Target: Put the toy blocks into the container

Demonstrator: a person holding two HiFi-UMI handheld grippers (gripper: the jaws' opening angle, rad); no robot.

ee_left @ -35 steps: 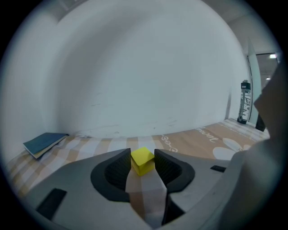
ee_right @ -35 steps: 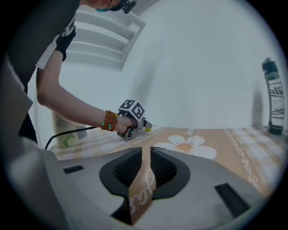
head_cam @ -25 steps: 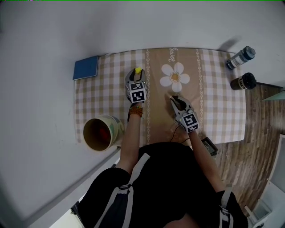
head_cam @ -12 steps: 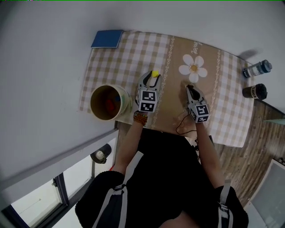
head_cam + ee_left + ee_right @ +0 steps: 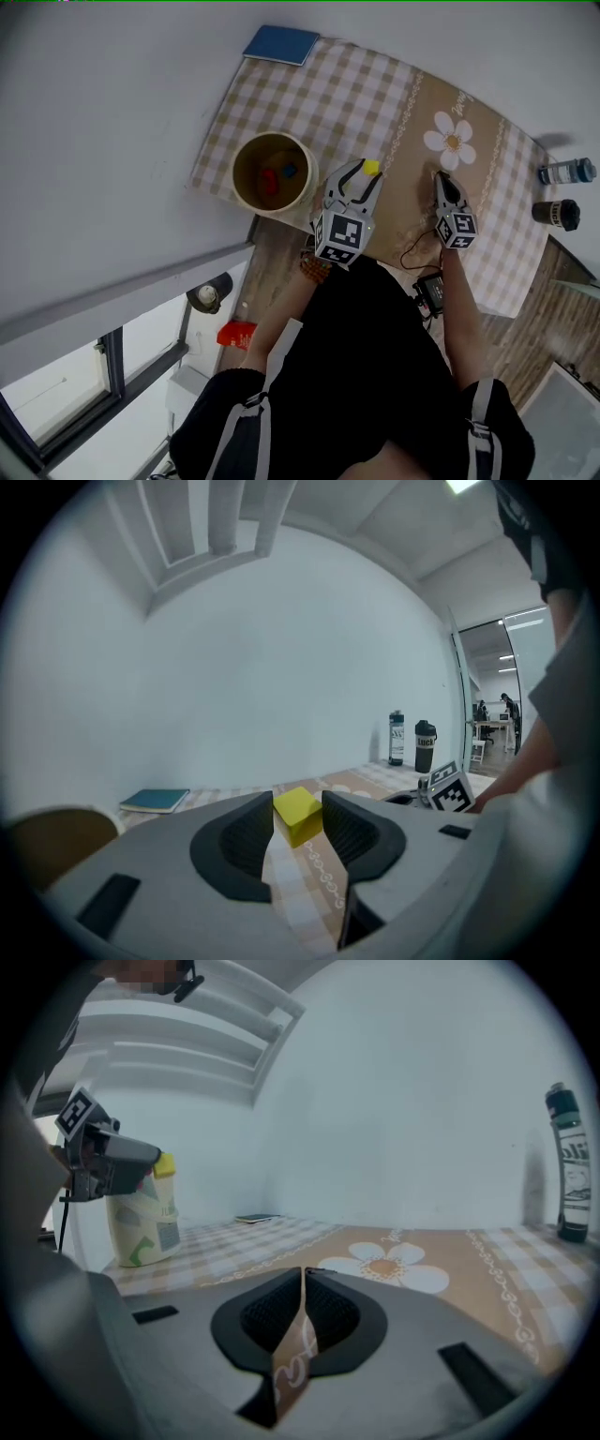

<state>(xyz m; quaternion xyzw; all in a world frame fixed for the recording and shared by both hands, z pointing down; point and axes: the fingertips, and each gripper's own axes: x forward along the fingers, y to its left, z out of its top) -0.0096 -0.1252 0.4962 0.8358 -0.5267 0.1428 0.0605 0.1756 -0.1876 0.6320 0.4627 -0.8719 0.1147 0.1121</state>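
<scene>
L gripper [image 5: 366, 176] w/ yellow block [image 5: 371, 168] moved nearer container [image 5: 236, 171].

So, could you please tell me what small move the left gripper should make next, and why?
Probably carry the left gripper sideways until it is above the opening of the round cream tub, jaws closed. It grips a yellow toy block, which in the head view sits beside the tub's rim, not over it. A red block and a blue block already lie inside.

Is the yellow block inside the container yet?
No, the left hand-held gripper holds the yellow block between its jaws, off to one side of the container.
</scene>
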